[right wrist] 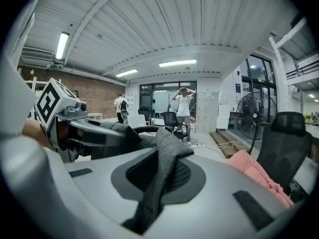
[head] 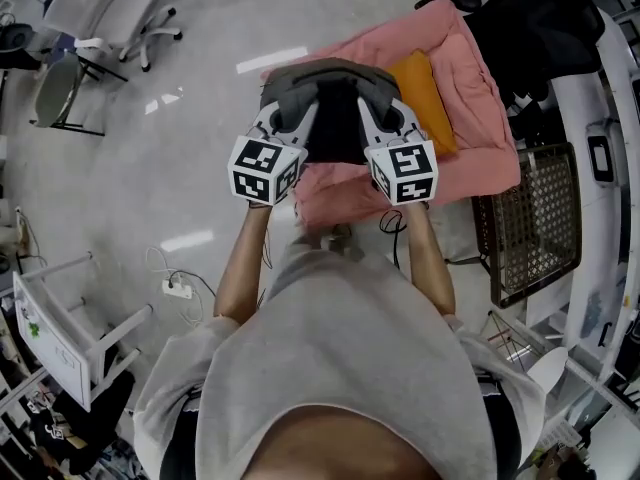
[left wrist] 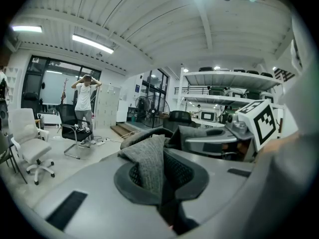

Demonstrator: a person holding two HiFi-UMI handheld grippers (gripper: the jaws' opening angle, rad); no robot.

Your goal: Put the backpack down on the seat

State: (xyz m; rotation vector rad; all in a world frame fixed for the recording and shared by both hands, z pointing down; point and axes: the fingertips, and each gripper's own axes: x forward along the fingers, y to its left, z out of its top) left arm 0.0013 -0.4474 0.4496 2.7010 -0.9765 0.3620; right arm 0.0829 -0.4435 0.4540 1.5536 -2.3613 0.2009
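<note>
A dark grey backpack (head: 330, 103) hangs between my two grippers, above the front part of a pink cushioned seat (head: 480, 118) with an orange cushion (head: 425, 93) on it. My left gripper (head: 288, 110) is shut on a fold of the backpack's grey fabric (left wrist: 149, 166) on its left side. On the right side, my right gripper (head: 385, 110) is shut on another grey fold (right wrist: 167, 163). In the right gripper view the pink seat (right wrist: 259, 173) shows low at the right. Whether the backpack's bottom touches the seat is hidden.
White office chairs (head: 110, 13) stand at the far left and a black chair (head: 540, 18) behind the seat. A rattan-sided frame (head: 530, 218) is at the right, a white stool (head: 60, 328) and power strip (head: 178, 288) at the left. A person (left wrist: 84, 103) stands across the room.
</note>
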